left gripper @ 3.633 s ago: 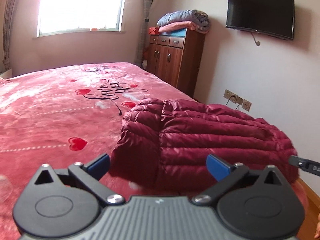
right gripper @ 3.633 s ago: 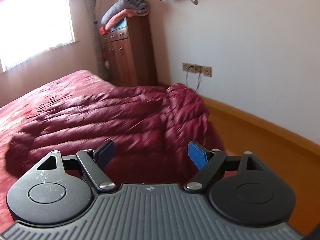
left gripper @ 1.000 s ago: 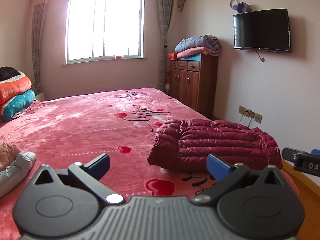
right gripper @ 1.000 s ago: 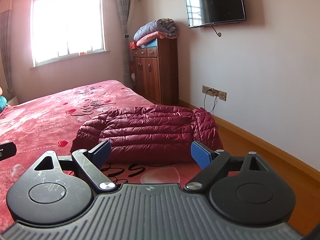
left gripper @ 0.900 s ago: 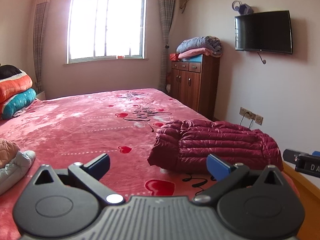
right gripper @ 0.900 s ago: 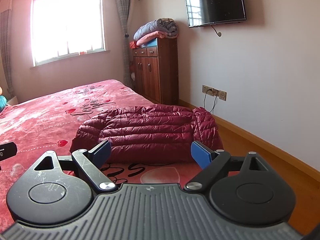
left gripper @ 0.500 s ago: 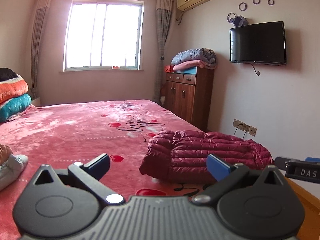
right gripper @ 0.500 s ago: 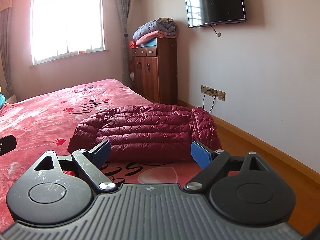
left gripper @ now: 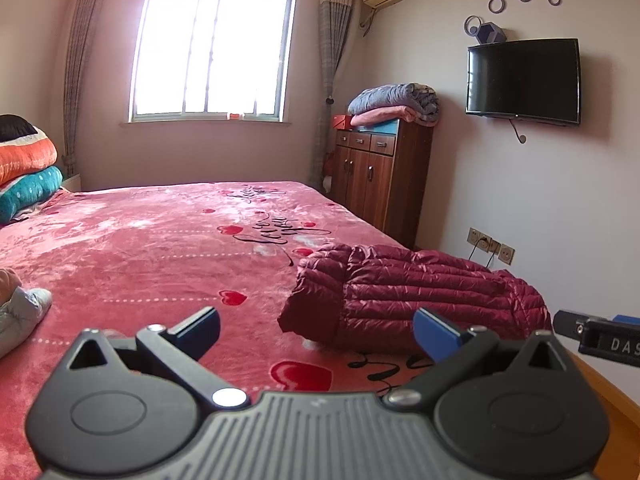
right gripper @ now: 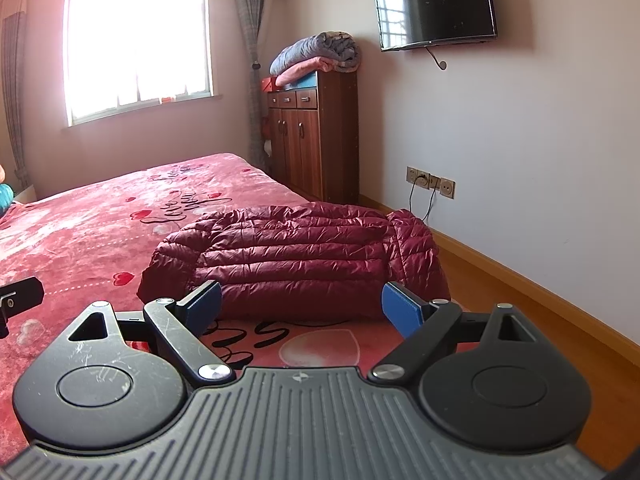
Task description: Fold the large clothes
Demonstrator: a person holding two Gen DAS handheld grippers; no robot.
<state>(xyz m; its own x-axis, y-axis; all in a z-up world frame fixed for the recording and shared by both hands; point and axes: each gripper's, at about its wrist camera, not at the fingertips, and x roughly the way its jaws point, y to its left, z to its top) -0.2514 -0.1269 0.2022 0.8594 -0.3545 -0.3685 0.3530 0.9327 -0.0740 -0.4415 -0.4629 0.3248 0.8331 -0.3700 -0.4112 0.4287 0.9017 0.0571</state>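
A dark red quilted puffer jacket (left gripper: 408, 292) (right gripper: 300, 258) lies folded into a compact bundle near the foot corner of the bed (left gripper: 152, 248) (right gripper: 92, 220), which is covered in a pink blanket with red hearts. My left gripper (left gripper: 316, 332) is open, held back from the jacket and to its left, with nothing between its blue pads. My right gripper (right gripper: 302, 306) is open too, hovering just short of the jacket's near edge, empty. The right gripper's body (left gripper: 600, 338) shows at the right edge of the left wrist view.
A wooden cabinet (right gripper: 316, 136) topped with folded blankets stands against the wall beyond the bed. A television (left gripper: 524, 80) hangs on the right wall above wall sockets (right gripper: 430, 182). Wooden floor (right gripper: 520, 300) lies right of the bed. Pale clothes (left gripper: 20, 308) and stacked pillows (left gripper: 24, 168) sit at the left.
Both grippers have drawn back and risen from the jacket, which was close up 3.6 s ago. Over the last second the left view tilted up slightly; the jacket has stayed still.
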